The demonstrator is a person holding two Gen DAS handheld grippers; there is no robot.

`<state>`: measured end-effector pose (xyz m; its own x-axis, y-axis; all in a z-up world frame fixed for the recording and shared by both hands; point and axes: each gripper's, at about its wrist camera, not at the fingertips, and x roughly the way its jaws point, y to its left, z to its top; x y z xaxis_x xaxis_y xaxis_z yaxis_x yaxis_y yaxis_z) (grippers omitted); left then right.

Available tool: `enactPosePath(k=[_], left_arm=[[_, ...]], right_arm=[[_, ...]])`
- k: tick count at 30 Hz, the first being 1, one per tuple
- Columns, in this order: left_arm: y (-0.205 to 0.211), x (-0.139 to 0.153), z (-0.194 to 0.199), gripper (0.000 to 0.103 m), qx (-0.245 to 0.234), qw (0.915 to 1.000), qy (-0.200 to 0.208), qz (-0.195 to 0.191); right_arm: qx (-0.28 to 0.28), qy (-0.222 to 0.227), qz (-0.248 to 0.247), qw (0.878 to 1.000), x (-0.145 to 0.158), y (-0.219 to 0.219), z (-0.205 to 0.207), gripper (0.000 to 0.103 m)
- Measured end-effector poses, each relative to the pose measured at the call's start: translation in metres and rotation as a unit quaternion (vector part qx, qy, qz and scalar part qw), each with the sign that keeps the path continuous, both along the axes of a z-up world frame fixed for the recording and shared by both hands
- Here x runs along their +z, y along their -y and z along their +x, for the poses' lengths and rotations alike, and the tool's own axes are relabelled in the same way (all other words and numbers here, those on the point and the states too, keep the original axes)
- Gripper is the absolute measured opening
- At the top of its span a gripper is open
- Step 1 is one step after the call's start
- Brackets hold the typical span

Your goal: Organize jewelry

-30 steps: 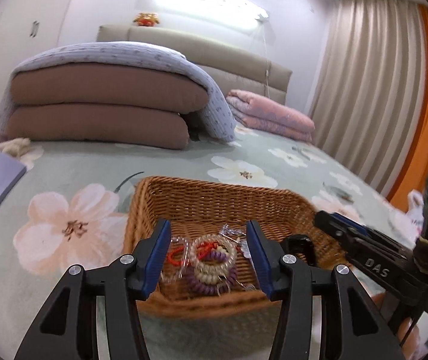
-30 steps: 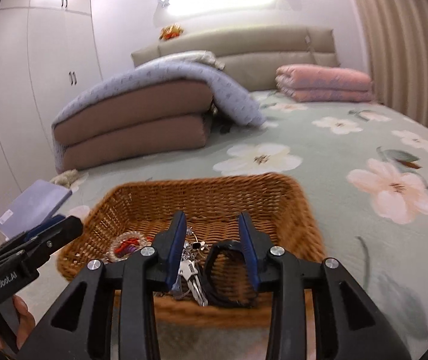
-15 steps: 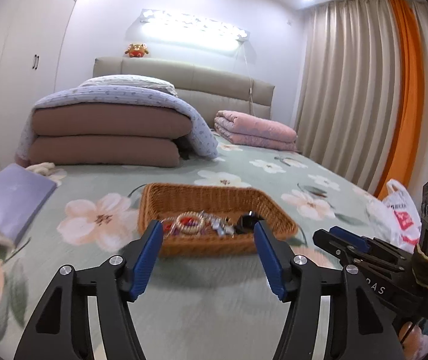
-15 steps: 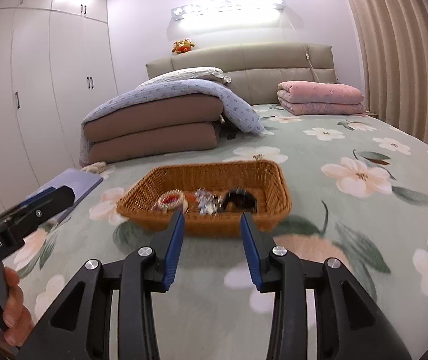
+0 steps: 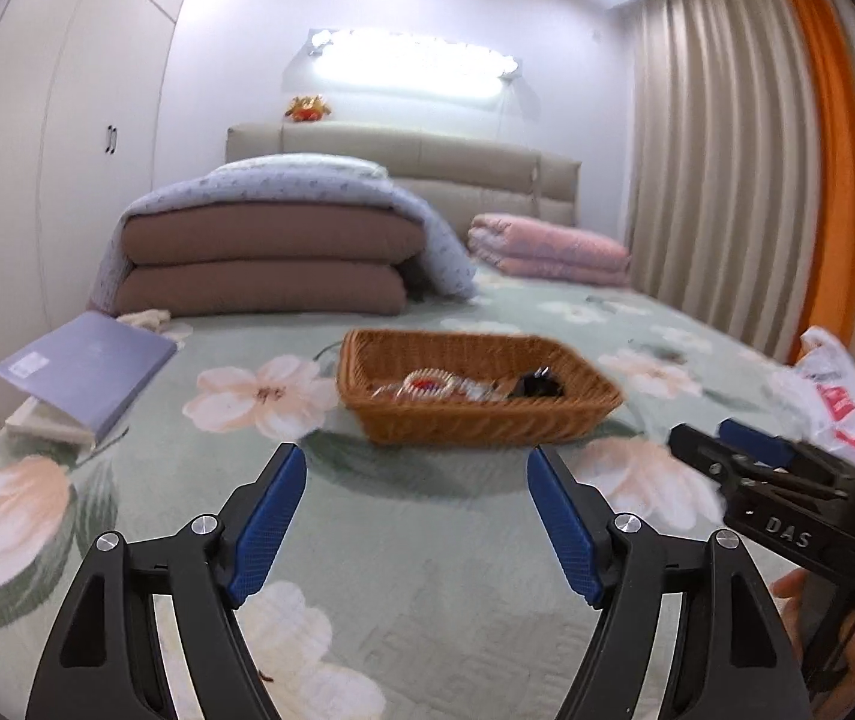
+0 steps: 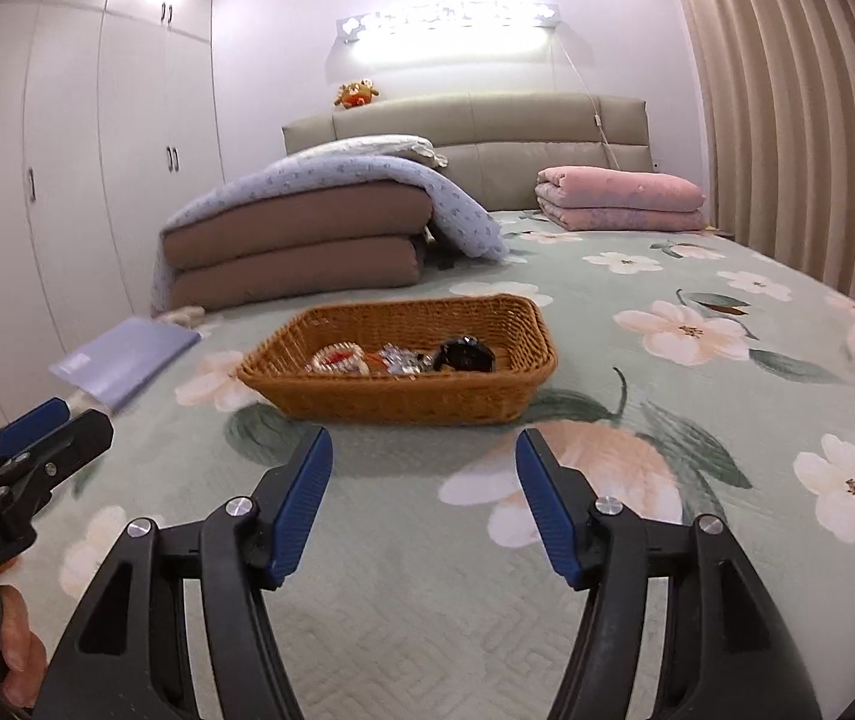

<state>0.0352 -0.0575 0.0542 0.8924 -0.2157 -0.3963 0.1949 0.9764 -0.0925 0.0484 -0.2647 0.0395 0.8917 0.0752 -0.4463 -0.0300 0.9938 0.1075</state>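
My left gripper [image 5: 415,480] and right gripper [image 6: 424,465] spread, empty, jaws just opening; jewelry [image 6: 394,358] in basket [image 6: 403,402] light, tangly, pinch bracelet [image 6: 337,357] rim.

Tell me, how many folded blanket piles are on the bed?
2. The big brown and blue pile sits by the headboard on the left; the pink pile lies by the curtain side. More may be hidden out of view.

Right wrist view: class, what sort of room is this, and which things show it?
Most likely a bedroom: a beige padded headboard, folded brown and pink quilts on a green floral bedspread, and tall white wardrobes.
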Motion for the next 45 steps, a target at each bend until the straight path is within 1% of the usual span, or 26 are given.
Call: enactPosePath(k=[3, 5, 6, 8, 9, 14, 18, 24, 28, 45], left_arm=[[-0.003, -0.013, 0.009, 0.077, 0.01, 0.9998, -0.014, -0.005], [-0.005, -0.021, 0.015, 0.077, 0.013, 0.9996, -0.022, -0.008], [-0.005, -0.023, 0.016, 0.077, 0.019, 0.9996, -0.019, -0.008], [-0.006, -0.026, 0.015, 0.077, 0.039, 0.9992, 0.002, -0.008], [-0.005, -0.027, 0.016, 0.077, 0.039, 0.9992, 0.004, -0.007], [-0.003, -0.038, 0.025, 0.077, 0.03, 0.9993, -0.021, -0.003], [-0.002, -0.038, 0.024, 0.077, 0.031, 0.9994, -0.018, 0.001], [0.007, -0.038, 0.018, 0.077, 0.029, 0.9994, -0.002, 0.018], [0.012, -0.039, 0.016, 0.077, 0.025, 0.9993, -0.001, 0.028], [0.006, -0.043, 0.022, 0.077, 0.02, 0.9996, -0.018, 0.011]], right_arm=[[-0.004, -0.009, -0.007, 1.0, -0.01, -0.001, 0.006, 0.066], [-0.018, -0.014, -0.015, 1.0, -0.018, 0.0, 0.009, 0.066], [-0.023, -0.014, -0.019, 0.999, -0.022, 0.0, 0.01, 0.066], [-0.028, -0.023, -0.024, 0.999, -0.028, 0.0, 0.016, 0.066], [-0.026, -0.028, -0.021, 0.999, -0.03, 0.001, 0.017, 0.066], [-0.024, -0.029, -0.033, 0.999, -0.032, -0.004, 0.017, 0.066], [-0.023, -0.028, -0.042, 0.998, -0.033, -0.008, 0.016, 0.066], [-0.024, -0.025, -0.034, 0.999, -0.033, -0.005, 0.014, 0.066], [-0.025, -0.026, -0.031, 0.999, -0.033, -0.004, 0.014, 0.066], [-0.022, -0.028, -0.024, 0.999, -0.034, -0.003, 0.014, 0.066]])
